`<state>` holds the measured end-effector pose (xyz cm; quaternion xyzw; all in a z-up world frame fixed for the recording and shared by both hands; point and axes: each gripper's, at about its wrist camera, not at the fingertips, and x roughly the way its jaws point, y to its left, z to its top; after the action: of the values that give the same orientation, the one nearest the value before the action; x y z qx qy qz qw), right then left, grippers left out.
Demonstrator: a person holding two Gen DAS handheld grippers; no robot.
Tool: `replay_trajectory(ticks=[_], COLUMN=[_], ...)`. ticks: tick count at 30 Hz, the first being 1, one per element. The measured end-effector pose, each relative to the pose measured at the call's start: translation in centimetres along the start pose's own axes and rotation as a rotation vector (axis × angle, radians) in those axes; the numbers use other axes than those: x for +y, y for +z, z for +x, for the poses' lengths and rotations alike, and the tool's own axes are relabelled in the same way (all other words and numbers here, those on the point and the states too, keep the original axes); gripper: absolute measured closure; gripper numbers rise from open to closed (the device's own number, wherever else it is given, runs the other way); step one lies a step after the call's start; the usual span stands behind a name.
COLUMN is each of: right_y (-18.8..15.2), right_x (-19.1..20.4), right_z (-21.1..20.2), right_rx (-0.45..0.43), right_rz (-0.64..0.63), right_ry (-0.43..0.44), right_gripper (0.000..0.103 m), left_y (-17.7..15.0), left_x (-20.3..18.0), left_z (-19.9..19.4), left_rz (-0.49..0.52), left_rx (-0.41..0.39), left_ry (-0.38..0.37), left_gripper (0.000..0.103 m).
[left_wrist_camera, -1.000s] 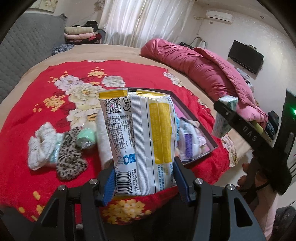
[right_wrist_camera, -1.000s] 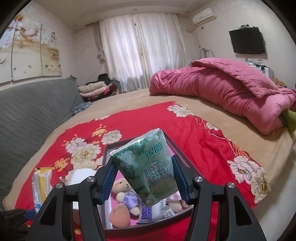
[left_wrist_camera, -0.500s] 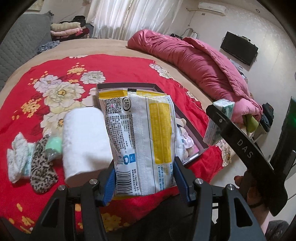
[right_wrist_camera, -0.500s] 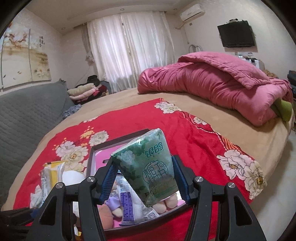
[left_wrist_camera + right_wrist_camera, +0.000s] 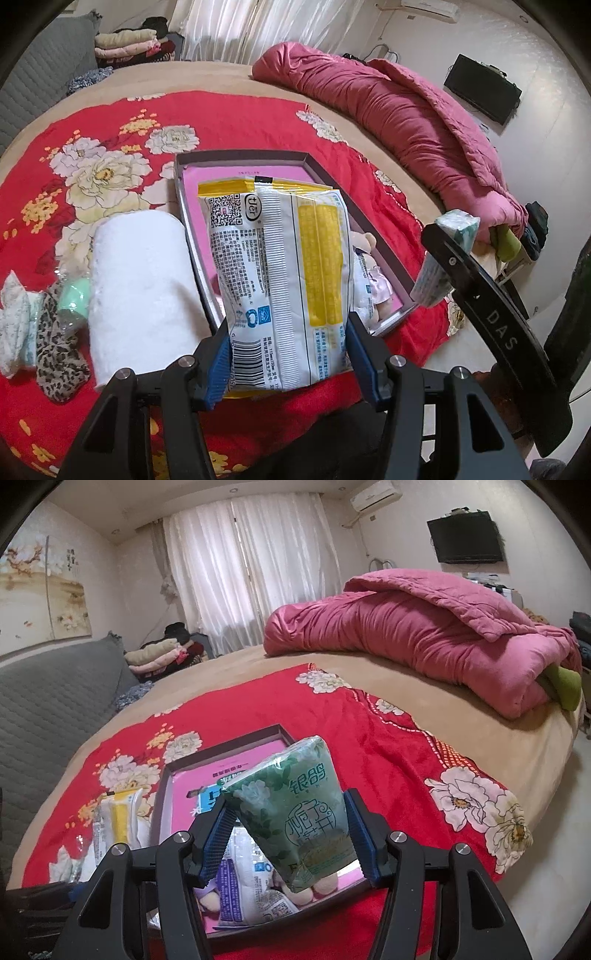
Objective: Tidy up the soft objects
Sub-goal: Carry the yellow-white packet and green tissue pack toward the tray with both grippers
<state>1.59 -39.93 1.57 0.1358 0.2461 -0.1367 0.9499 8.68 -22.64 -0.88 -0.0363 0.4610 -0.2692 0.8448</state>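
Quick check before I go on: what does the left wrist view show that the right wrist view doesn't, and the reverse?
Left wrist only: the white paper roll and the leopard-print cloth beside the tray, plus the right gripper's outer side. Right wrist only: the wall painting. Both: the pink-lined tray, and the two packs, the yellow wipes pack in the left gripper and the green tissue pack in the right gripper.

Bedroom: white curtains (image 5: 255, 572) lit from behind — a wall television (image 5: 466, 536) and air conditioner (image 5: 376, 494) to their right; bed (image 5: 480, 746) with a red floral blanket (image 5: 388, 734) and pink quilt (image 5: 424, 635).
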Motion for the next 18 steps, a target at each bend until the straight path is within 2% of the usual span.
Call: replay_trajectory(ticks=[10,18], right_y=[-0.6,-1.0], right_x=[-0.4,0.1], right_z=[1.6,2.7], right_rx=[0.047,0.076], right_rz=[-0.006,-0.027], right_ry=[-0.014,-0.011], right_gripper=[0.042,0.042], left_y=[0.5,0.6], left_x=[0.3,-0.1], left_z=[2.4,3.0], left_rz=[-0.018,0.009], left_rx=[0.055,0.066], left_ry=[-0.019,0.002], left_gripper=[0.047,0.046])
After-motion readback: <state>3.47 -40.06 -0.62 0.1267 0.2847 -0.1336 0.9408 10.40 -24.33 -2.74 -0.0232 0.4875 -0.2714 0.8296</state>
